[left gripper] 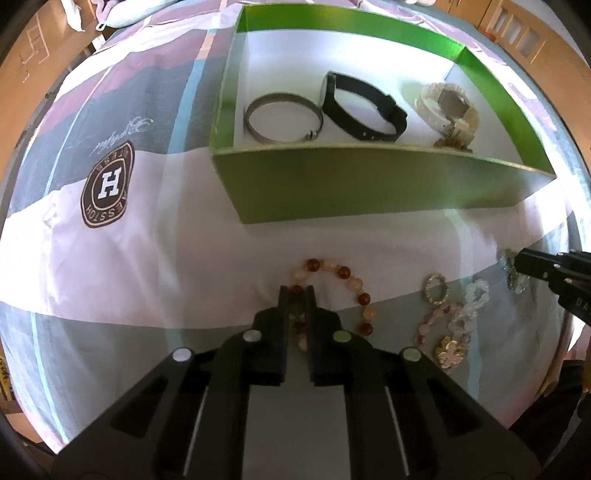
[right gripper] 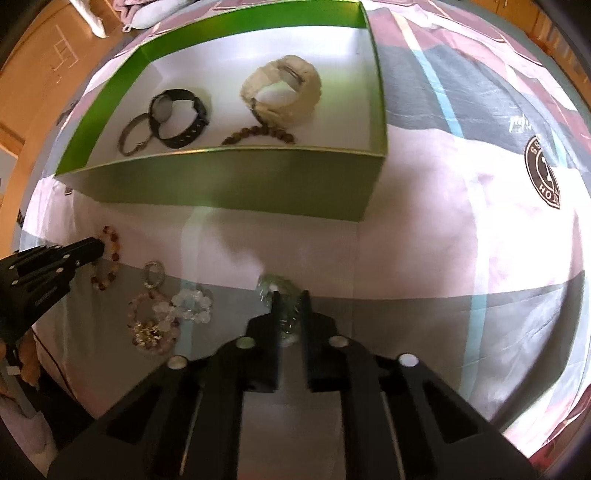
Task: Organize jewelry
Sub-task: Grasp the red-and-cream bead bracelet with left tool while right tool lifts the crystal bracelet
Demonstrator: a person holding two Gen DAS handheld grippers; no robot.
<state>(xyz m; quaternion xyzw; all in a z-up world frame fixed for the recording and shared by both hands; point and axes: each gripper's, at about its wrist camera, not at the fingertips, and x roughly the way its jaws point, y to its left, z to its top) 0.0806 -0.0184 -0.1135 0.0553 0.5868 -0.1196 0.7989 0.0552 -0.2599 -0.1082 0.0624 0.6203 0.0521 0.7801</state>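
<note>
Bedspread, green box holding watches

Patchwork bedsheet with round brown badge – pale pillow behind

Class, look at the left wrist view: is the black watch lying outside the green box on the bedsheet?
No. The black watch lies inside the green box, between the metal bangle and the cream watch.

Bedsheet: green box, loose bracelets.
</note>
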